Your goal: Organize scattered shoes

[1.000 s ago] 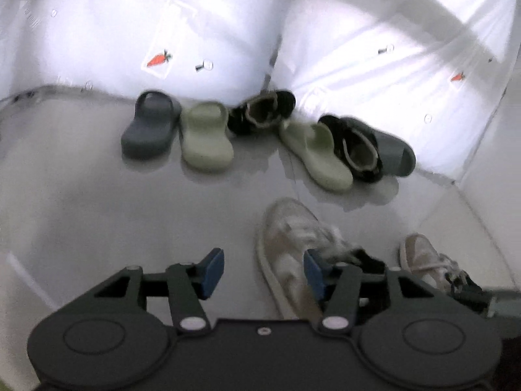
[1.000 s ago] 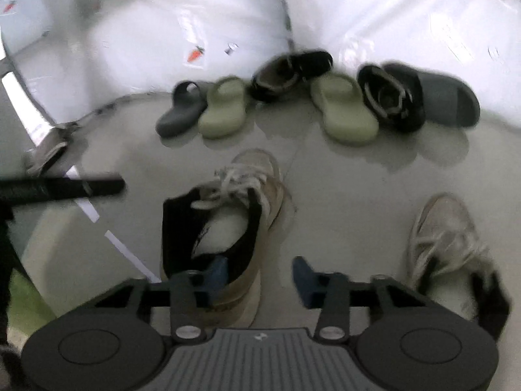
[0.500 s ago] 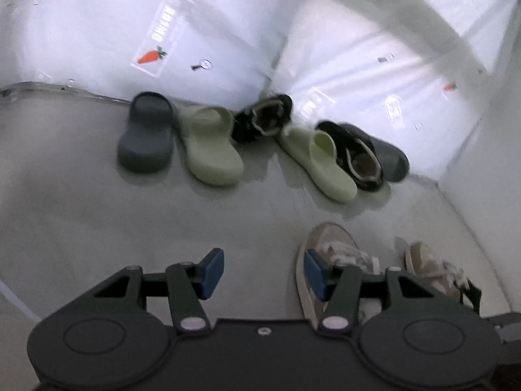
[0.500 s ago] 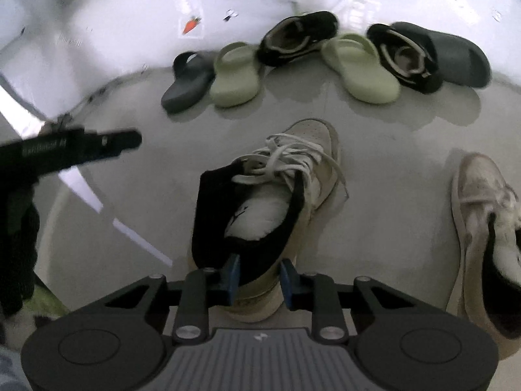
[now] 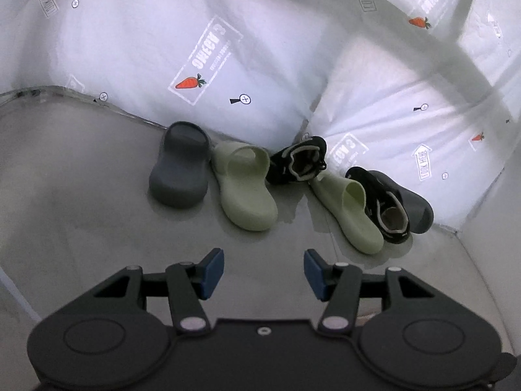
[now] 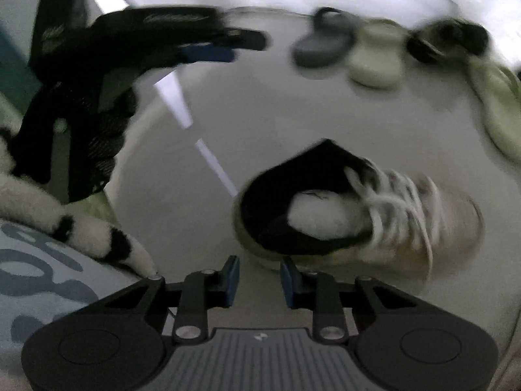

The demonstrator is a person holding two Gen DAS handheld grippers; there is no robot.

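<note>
Left wrist view. Left gripper: bottom centre of the frame, jaws spread wide, nothing between them, only grey floor beyond.

Row of 6 shoes across the middle of the frame, along the foot of a white printed sheet with carrot marks:
- Grey slide, leftmost, toe toward the camera.
- Green slide, just beside it on the right, touching or nearly so.
- Black shoe, behind and right of that green slide, opening facing up, close to the sheet.
- 2nd green slide, right of centre, angled toward the lower right.
- 2nd black shoe, against the right side of the 2nd green slide.
- 2nd grey slide, rightmost, partly hidden behind the 2nd black shoe.

Right wrist view, blurred. Right gripper: bottom centre, jaws part way apart with a narrow gap; the heel of a sneaker sits just beyond the gap, and contact cannot be told. The sneaker is beige with a black lining and pale laces, toe pointing to the right of the frame, on the floor in the centre right. The left gripper appears at upper left, held by a gloved hand. A black-and-white sleeve lies at the left edge. The row of slides shows along the top right.
</note>
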